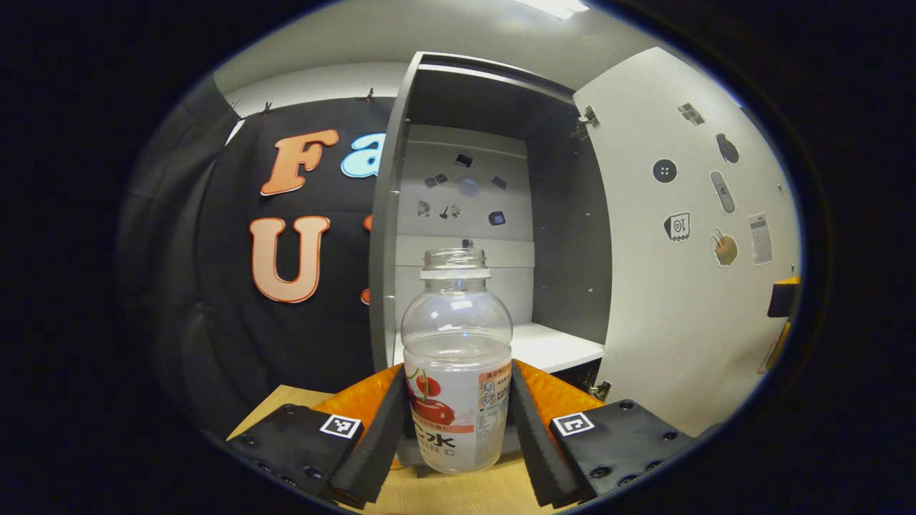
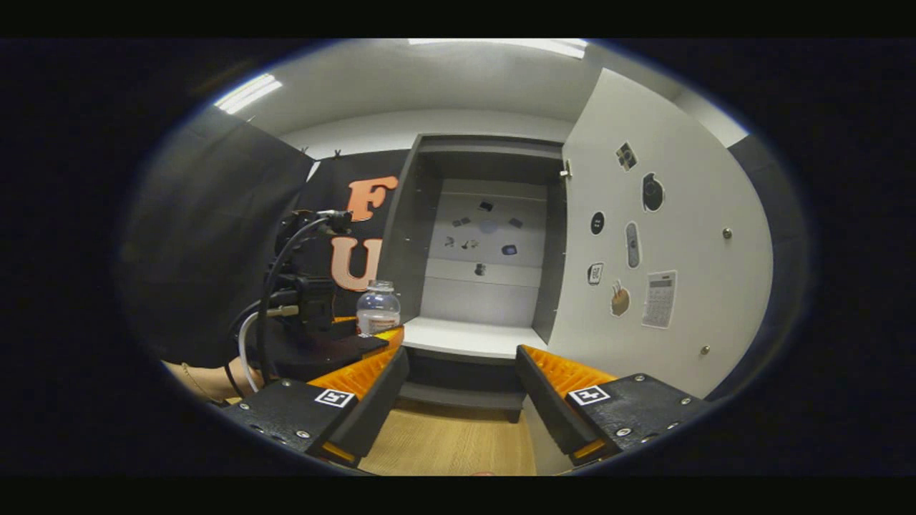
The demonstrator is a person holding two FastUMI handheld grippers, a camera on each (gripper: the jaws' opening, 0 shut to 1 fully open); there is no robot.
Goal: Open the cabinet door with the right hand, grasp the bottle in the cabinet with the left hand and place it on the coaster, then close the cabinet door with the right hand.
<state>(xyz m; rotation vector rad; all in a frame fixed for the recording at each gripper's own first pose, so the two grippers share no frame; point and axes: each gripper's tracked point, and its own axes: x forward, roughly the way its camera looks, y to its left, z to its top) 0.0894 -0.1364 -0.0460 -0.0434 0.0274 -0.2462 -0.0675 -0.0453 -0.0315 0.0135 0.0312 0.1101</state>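
Cabinet door (image 2: pixel 665 243): standing swung wide open, beyond the right-hand finger in both views, so the opening step looks done.
Cabinet (image 2: pixel 476 250): showing a bare white shelf (image 2: pixel 472 336) ahead of the right gripper's fingers; no bottle is sitting on it.
Bottle (image 1: pixel 458 357): standing upright and uncapped between the left gripper's two fingers, out in front of the cabinet, above the wooden table (image 1: pixel 458 493).
Left gripper (image 1: pixel 458 422): closing its fingers on the bottle's labelled lower half, one pad pressing each side.
Right gripper (image 2: pixel 461 400): holding its fingers spread apart with nothing between them, pointing at the cabinet's open front.
Coaster: cannot make it out for certain; a dark shape is peeking from under the bottle's base between the left fingers, but it is too hidden to name.
Progress: roughly past halfway by my judgement; the bottle is out and gripped.
Remaining: setting or releasing the bottle on the coaster, then shutting the door with the right gripper.
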